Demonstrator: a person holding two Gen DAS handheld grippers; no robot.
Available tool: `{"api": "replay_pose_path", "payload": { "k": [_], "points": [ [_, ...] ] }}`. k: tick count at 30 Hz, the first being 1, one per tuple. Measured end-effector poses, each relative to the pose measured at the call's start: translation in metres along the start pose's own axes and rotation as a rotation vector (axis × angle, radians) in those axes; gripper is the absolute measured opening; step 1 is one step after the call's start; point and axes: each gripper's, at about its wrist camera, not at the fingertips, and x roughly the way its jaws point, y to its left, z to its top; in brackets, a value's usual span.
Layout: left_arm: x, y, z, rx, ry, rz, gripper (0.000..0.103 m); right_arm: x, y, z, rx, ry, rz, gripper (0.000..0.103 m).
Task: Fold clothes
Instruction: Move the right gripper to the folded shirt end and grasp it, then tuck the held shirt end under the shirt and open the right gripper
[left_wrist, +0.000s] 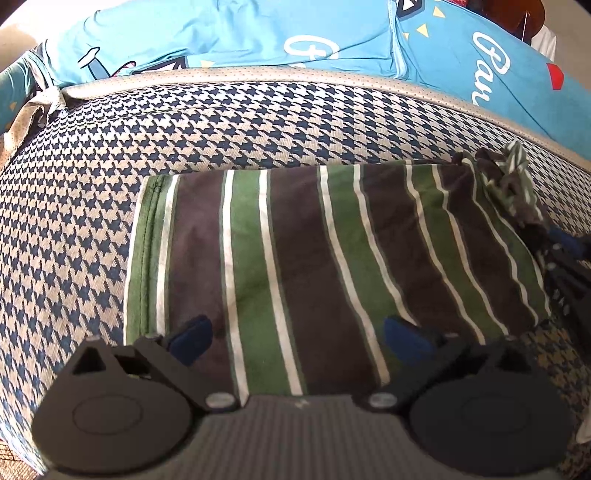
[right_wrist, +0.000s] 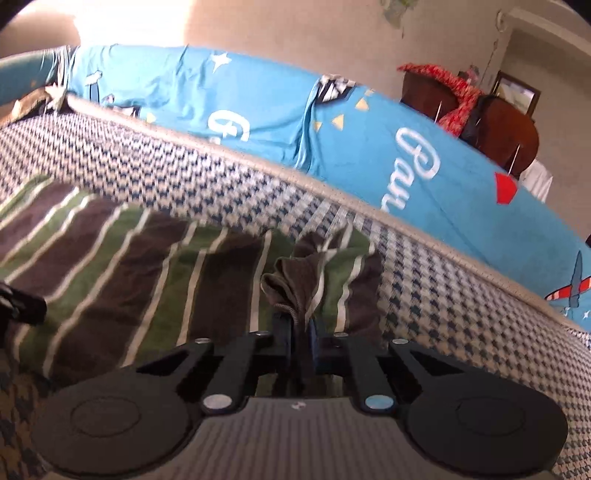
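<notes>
On the houndstooth-patterned cushion (left_wrist: 92, 192), a striped cloth (left_wrist: 295, 258) of green, dark brown and thin white bands is lying mostly flat, with its far right corner bunched into a small heap. I am holding the left gripper (left_wrist: 297, 338) just above the near edge of that cloth; its jaws are standing wide apart, with blue pads (left_wrist: 192, 338) on either side and nothing pinched between them. The left wrist view is showing the whole cloth spread out, and at its right edge a dark sliver of the other tool. The right wrist view is showing what the left cannot: the right gripper (right_wrist: 299, 332) is clamped tight on a gathered fold of the cloth's dark edge, the fabric rising in a crumpled peak beyond the jaws. Beyond the cushion, a bright blue cover (right_wrist: 258, 103) with white lettering is lying along the far side, and this view is also taking in a wooden piece of furniture (right_wrist: 509, 133) at far right.
</notes>
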Motion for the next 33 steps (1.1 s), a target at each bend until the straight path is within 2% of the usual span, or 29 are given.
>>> {"api": "replay_pose_path", "payload": {
  "k": [6, 11, 15, 17, 19, 21, 24, 29, 33],
  "points": [
    [0.000, -0.001, -0.002, -0.005, 0.000, 0.004, 0.103, -0.030, -0.003, 0.010, 0.044, -0.098, 0.005, 0.010],
    [0.000, 0.000, -0.003, -0.008, 0.002, 0.015, 0.103, -0.044, 0.017, 0.015, 0.012, -0.155, 0.082, 0.011],
    [0.001, 0.001, -0.002, -0.010, 0.004, 0.018, 0.103, -0.029, 0.042, 0.012, -0.034, -0.094, 0.128, 0.011],
    [0.001, 0.001, -0.002, -0.011, 0.005, 0.019, 0.103, -0.013, 0.054, 0.008, -0.073, -0.009, 0.168, 0.012],
    [0.002, 0.001, -0.002, -0.011, 0.005, 0.021, 0.103, 0.000, 0.064, 0.000, -0.095, 0.048, 0.163, 0.016],
    [0.002, 0.002, -0.001, -0.011, 0.002, 0.020, 0.103, -0.001, 0.066, 0.000, -0.101, 0.040, 0.166, 0.019],
    [0.000, 0.002, -0.002, -0.026, -0.005, 0.011, 0.103, -0.008, 0.058, 0.005, -0.073, 0.029, 0.197, 0.030],
    [-0.003, 0.008, 0.000, -0.049, -0.016, 0.015, 0.103, -0.031, 0.033, 0.010, 0.007, -0.012, 0.262, 0.030],
    [-0.004, 0.009, 0.001, -0.045, -0.025, 0.022, 0.103, -0.034, 0.015, 0.013, 0.055, -0.043, 0.225, 0.030]
  ]
}}
